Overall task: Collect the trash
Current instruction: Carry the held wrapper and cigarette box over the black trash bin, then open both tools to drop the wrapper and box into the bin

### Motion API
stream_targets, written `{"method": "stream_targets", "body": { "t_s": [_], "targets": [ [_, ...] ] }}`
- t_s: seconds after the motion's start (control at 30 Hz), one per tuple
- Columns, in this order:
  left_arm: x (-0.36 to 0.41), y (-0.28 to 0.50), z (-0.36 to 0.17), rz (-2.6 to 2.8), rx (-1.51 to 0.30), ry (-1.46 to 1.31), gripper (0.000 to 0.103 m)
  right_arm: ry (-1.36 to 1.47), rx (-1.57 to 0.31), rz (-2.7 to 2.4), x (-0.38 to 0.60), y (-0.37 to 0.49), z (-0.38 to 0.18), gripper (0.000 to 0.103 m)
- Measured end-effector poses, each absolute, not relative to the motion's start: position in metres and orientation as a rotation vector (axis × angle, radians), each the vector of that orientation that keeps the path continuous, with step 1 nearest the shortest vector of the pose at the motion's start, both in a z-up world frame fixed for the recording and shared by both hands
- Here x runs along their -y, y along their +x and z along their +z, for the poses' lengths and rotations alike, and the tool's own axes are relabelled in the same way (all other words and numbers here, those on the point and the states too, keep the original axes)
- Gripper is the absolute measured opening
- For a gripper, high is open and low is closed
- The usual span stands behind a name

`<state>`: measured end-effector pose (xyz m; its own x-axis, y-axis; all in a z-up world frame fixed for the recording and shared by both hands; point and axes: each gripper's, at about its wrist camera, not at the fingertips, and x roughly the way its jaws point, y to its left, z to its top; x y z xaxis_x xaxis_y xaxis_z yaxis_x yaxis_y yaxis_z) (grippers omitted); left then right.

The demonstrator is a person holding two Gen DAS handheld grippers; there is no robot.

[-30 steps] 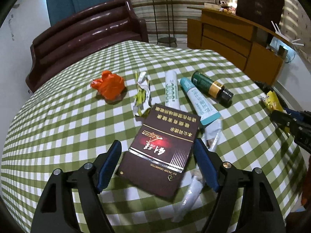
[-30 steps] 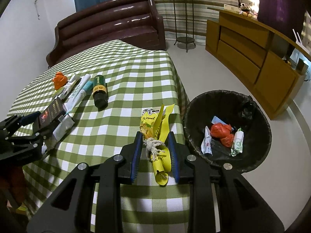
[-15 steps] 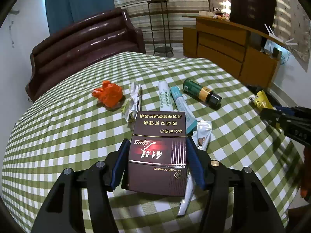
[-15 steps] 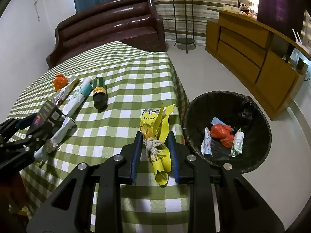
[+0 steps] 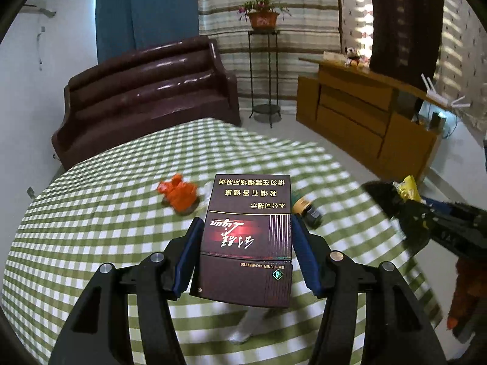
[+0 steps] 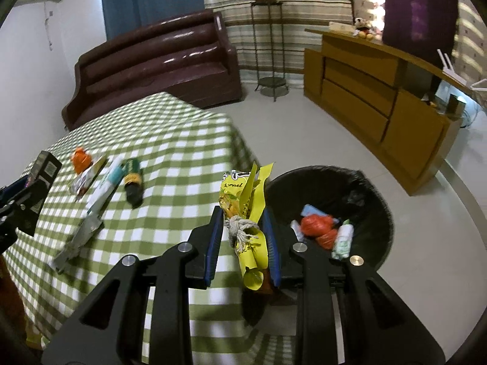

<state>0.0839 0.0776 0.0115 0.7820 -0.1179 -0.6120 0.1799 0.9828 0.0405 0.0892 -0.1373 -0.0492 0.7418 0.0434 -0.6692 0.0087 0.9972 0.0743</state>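
Counter under a green-and-white check cloth, brown sofa behind it. On the floor just beside the counter's right edge, a round black bin lined with a dark bag; inside, an orange crumpled wad, a small white-and-green roll, and a bit of blue-white packaging, partly hidden.

Left tongs clamped on the long sides of a dark maroon cigarette pack, held clear above the cloth, long axis running away from the camera, lid end nearest, printing upside down.

Right tongs closed tight on a yellow snack wrapper tied with pale string, long axis along the fingers, loose ends pointing up and away, near the bin's rim.

Left on the cloth: a long white tube, a dark green bottle lying on its side, an orange wad, a crumpled wrapper.
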Motion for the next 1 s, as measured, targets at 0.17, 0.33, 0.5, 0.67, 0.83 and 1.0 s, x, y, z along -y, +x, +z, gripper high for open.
{"method": "stream_targets", "body": {
  "t_s": [0.17,0.33,0.5,0.67,0.83,1.0],
  "targets": [
    [-0.046,0.091,0.017,-0.206,-0.633,0.087,0.057,0.095,-0.713,-0.036,0.164,0.091,-0.044,0.026],
    [-0.005,0.106,0.011,-0.270,-0.637,0.086,0.057,0.104,-0.696,-0.093,0.188,0.091,-0.043,0.026],
    [0.037,0.118,-0.001,-0.316,-0.644,0.112,0.057,0.125,-0.701,-0.135,0.212,0.095,-0.050,0.026],
    [0.073,0.130,-0.013,-0.337,-0.659,0.137,0.057,0.148,-0.710,-0.163,0.232,0.099,-0.059,0.026],
    [0.095,0.140,-0.024,-0.348,-0.676,0.166,0.057,0.159,-0.712,-0.178,0.242,0.105,-0.064,0.026],
    [0.111,0.151,-0.032,-0.354,-0.691,0.184,0.057,0.178,-0.712,-0.188,0.253,0.113,-0.070,0.026]
  ]
}}
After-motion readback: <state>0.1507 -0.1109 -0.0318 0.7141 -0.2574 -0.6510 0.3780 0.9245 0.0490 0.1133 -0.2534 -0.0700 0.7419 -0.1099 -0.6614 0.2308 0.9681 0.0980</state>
